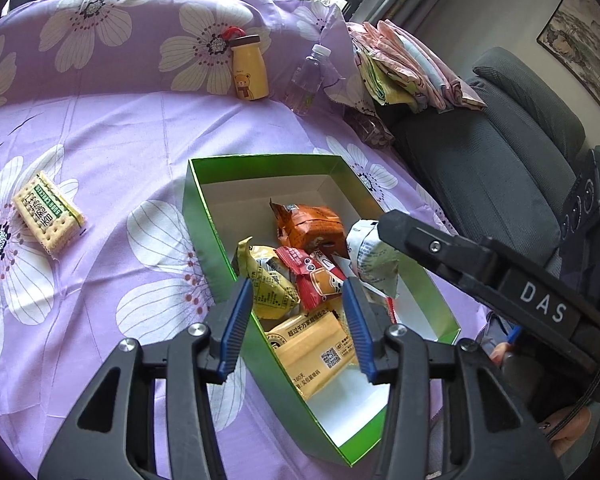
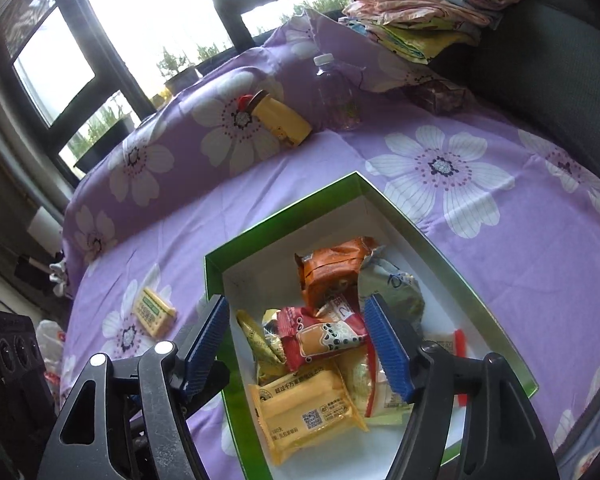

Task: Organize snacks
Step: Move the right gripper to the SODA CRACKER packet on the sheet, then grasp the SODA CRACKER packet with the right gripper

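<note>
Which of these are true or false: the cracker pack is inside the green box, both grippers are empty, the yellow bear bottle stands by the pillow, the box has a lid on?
1. The cracker pack is inside the green box. False: it lies on the purple sheet, outside the box.
2. Left gripper and right gripper are empty. True.
3. The yellow bear bottle stands by the pillow. True.
4. The box has a lid on. False: it is open.

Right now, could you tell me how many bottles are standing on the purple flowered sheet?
2. The yellow bear bottle stands against the raised fold at the back; the clear water bottle stands just right of it, beside the folded cloths. Others may be hidden.
</note>
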